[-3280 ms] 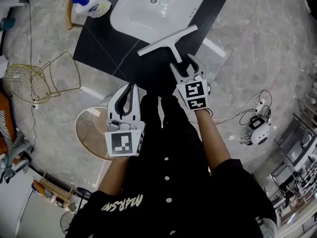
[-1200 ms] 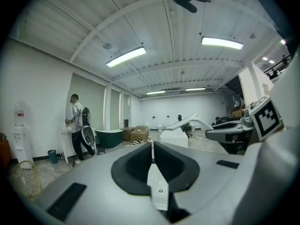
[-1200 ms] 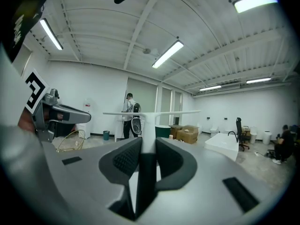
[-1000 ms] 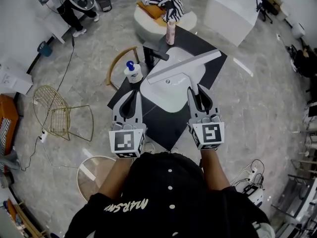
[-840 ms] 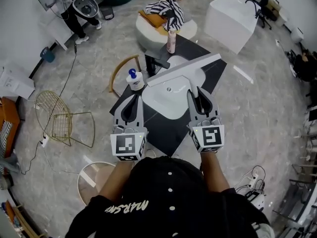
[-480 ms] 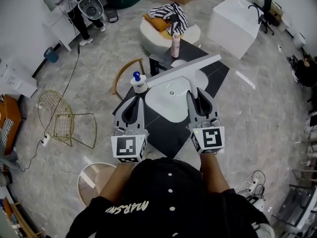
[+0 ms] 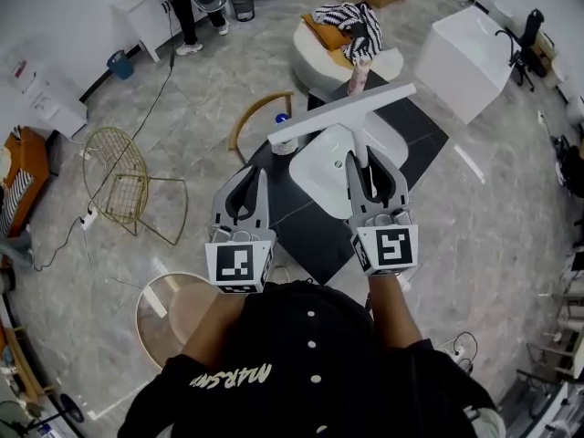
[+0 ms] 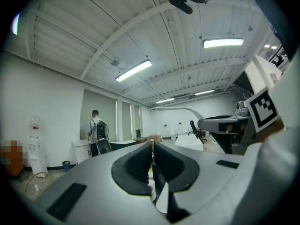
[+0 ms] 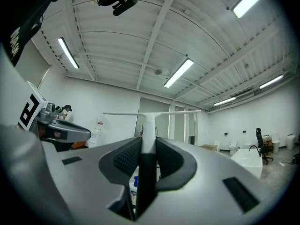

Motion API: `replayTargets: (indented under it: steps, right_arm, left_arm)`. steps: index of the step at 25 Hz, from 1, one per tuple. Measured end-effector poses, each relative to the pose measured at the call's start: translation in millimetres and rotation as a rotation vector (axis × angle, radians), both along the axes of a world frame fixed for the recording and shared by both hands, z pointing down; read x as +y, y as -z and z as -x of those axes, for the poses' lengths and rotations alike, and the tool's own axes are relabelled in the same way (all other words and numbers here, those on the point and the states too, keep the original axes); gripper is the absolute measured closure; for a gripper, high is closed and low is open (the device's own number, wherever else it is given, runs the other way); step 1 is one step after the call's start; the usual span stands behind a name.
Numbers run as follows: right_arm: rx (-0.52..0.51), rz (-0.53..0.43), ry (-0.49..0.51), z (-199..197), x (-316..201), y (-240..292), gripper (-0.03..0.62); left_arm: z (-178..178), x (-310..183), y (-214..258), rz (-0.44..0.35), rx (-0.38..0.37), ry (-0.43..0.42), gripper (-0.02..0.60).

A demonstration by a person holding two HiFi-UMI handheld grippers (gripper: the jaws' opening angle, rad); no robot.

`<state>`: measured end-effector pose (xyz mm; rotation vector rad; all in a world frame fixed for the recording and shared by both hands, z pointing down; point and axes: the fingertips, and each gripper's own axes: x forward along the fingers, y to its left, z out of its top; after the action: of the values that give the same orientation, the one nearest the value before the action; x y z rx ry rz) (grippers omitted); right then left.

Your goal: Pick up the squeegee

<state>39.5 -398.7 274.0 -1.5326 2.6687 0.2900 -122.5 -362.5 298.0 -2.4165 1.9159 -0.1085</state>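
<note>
My right claw [image 7: 367, 161] is clamped on the squeegee [image 7: 342, 117]. Its black, finely ribbed pads press on both sides of the handle, which is white near the head and dark lower down. The squeegee is a plain T: a slim stem and a long, straight, flat white bar across the top. In my right gripper view the stem [image 9: 148, 125] stands upright between the jaws, with the bar level above them.

From the head view the tool hangs in the air over the sink [image 7: 315, 167], a smooth, glossy white oval bowl. The bar crosses above the sink's far edge. The sink is set in a dark, square-cornered slab [image 7: 292, 222] that looks like polished stone.

My left claw [image 7: 251, 179] is over the slab just left of the sink. Its curved grey jaws are drawn together, with nothing between the pads [image 8: 140, 165].

Just beyond the sink stands a slim pink bottle [image 7: 358, 78]. Well to the sink's left is a chair [image 7: 123, 176] of thin gold wire.
</note>
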Motion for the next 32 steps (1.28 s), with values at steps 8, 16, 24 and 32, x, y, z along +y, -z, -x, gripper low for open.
replayTargets:
  steps: [8, 16, 24, 32]
  right_arm:
    - [0.007, -0.003, 0.023, 7.7, 5.5, 4.8, 0.510]
    - [0.022, 0.005, 0.016, 6.7, 13.2, 1.9, 0.510]
    - [0.017, 0.005, 0.004, 5.6, 13.9, 2.3, 0.510]
    - [0.029, 0.009, 0.004, 4.1, 16.0, -1.4, 0.511]
  left_arm:
    - [10.5, 4.9, 6.7, -0.015, 0.003, 0.028, 0.560]
    - [12.5, 5.7, 5.8, -0.019, -0.013, 0.025, 0.560]
    - [15.2, 4.5, 7.6, -0.028, -0.021, 0.024, 0.560]
    - [10.2, 5.2, 5.0, -0.026, -0.016, 0.019, 0.560]
